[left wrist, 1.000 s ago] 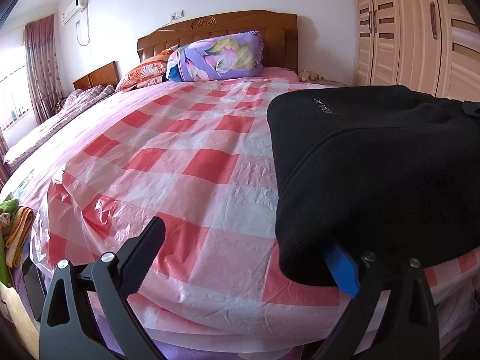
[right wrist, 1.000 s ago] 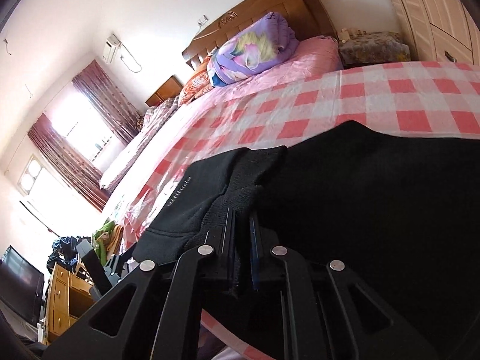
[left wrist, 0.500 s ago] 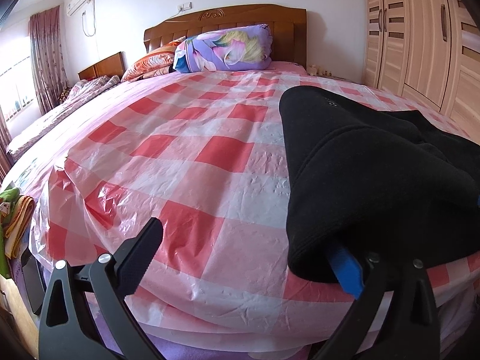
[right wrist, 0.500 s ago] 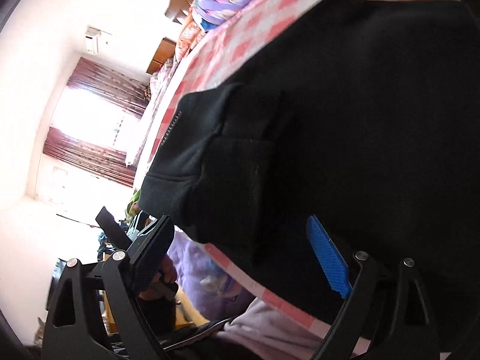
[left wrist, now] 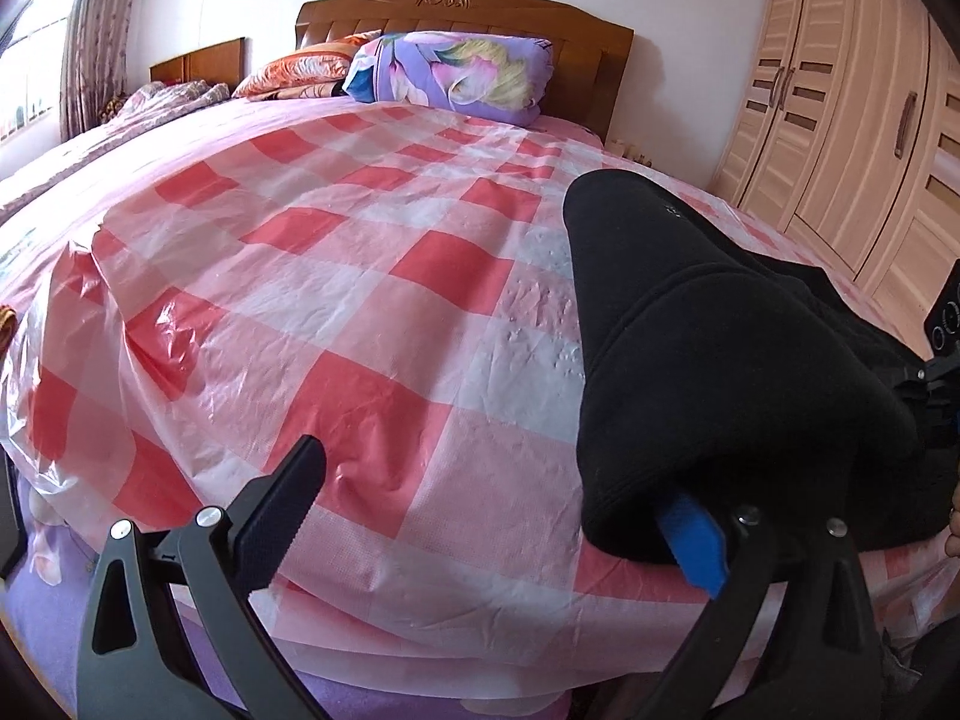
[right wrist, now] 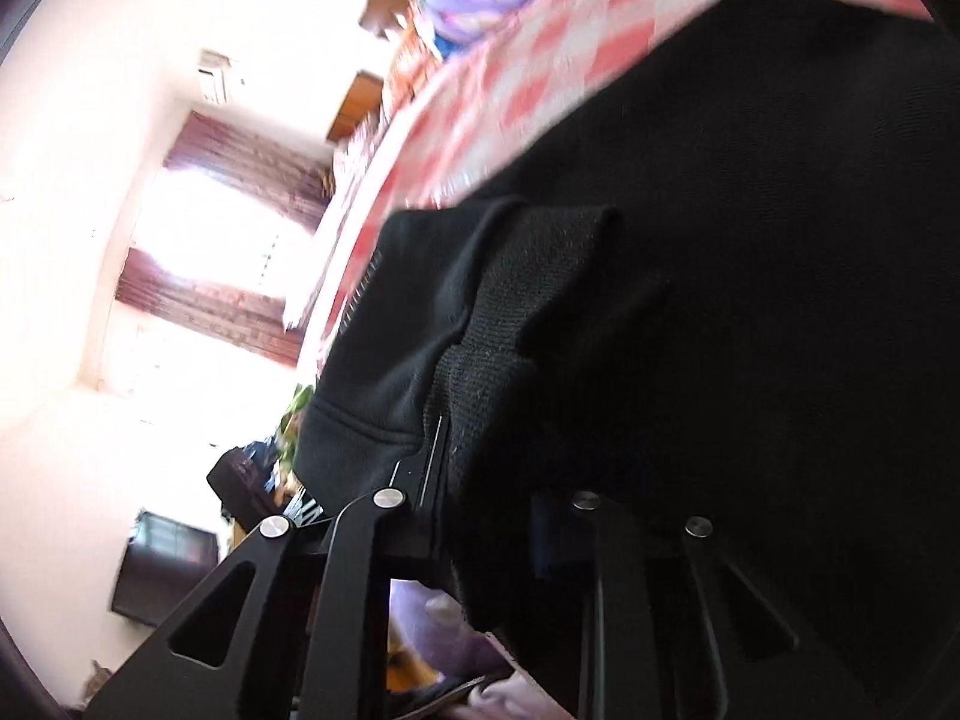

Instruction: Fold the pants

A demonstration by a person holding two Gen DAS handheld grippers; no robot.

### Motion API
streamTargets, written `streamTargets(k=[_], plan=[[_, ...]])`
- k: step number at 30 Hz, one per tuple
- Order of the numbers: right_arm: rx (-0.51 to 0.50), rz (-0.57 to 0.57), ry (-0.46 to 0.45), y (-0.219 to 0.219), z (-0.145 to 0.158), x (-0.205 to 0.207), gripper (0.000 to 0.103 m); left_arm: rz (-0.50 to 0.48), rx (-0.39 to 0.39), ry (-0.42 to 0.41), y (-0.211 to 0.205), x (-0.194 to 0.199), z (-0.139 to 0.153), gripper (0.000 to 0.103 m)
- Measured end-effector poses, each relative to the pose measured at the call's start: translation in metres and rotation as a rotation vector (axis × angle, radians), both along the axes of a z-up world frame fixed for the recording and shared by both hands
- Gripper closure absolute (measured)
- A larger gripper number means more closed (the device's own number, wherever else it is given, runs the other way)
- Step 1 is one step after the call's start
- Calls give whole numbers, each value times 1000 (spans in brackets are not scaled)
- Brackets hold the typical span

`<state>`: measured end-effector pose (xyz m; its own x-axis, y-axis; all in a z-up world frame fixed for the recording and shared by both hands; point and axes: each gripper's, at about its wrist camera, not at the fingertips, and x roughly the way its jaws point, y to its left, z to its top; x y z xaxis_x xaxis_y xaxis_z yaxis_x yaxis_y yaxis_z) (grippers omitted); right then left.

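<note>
1. Left tongs (left wrist: pixel 492 516) stand wide apart over the near edge of the bed; the blue-padded finger (left wrist: pixel 693 543) is tucked under the hem of the pants, the other finger is over bare sheet.
2. Right tongs (right wrist: pixel 489 492) are closing on a ribbed fold of the same cloth, which sits between the jaws (the view is blurred).
3. Black, thick, fleecy fabric pants (left wrist: pixel 720 348) lie bunched on the right part of the bed, one edge humped up.
4. Beneath them is a glossy red-and-white checked plastic sheet (left wrist: pixel 336 312), wrinkled.
5. At the head are a brown wooden headboard (left wrist: pixel 468 6) and a purple floral pillow (left wrist: pixel 450 75); a pale wooden wardrobe (left wrist: pixel 840 120) stands on the right.
</note>
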<state>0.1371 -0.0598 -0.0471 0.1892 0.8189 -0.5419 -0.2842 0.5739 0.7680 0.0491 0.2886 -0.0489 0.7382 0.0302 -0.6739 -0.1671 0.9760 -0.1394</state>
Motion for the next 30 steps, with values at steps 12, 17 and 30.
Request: streamTargets(k=[12,17,30], plan=[[-127,-47,-372,-12,104,-27,81,-2,324,22,-44,6,18,1],[-168,-87,-159,-39,7,-14,81,-13,36,63,-6,11,5,1],[-100,-153,-173,-62,-13,-25,82,3,20,78,-9,9,3,1]])
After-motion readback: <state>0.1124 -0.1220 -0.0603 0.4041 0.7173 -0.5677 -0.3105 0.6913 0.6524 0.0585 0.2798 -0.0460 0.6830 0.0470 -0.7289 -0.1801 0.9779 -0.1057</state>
